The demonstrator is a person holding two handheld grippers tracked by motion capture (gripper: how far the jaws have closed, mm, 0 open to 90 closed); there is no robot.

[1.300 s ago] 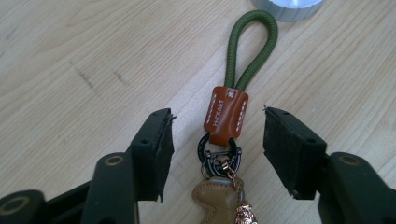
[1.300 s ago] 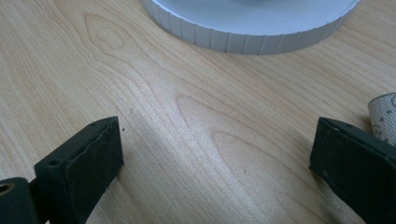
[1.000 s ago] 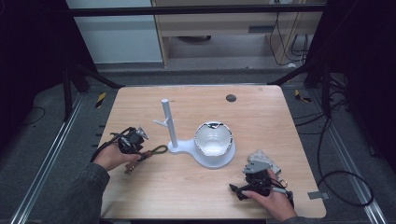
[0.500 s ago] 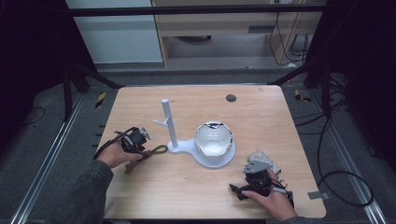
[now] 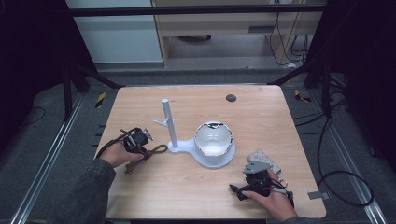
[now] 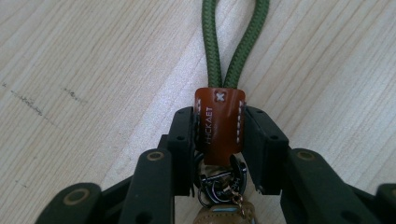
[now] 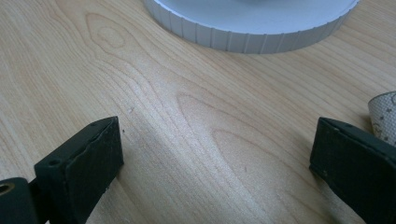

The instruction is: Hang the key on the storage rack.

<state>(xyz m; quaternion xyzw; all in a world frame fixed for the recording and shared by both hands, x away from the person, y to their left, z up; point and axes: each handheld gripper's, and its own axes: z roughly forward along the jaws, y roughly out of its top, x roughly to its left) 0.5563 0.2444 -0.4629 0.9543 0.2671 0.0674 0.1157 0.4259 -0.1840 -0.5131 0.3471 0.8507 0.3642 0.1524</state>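
A light wooden table stands in a dim room, and a person reaches in from the near edge with a gripper in each hand.

The left gripper lies low on the left side of the table, its jaws pinched onto the brown leather tab of a keychain. The tab sits squarely between the two black pads, both touching it. A doubled green cord runs out of the tab's far end and lies flat on the wood; from above the cord loops toward the base of the stand. Behind the tab, between the jaws, hangs a cluster of dark metal rings and the top of a tan piece, too cropped to make out.

The white stand rises near the middle of the table, an upright post with a small side peg, joined to a round white base on its right. A white bowl-like object sits on that base.

The right gripper rests at the near right, just off the round base, with its jaws spread wide and bare wood between them. A pale speckled object peeks in beside one jaw.

A small dark disc lies toward the far edge.
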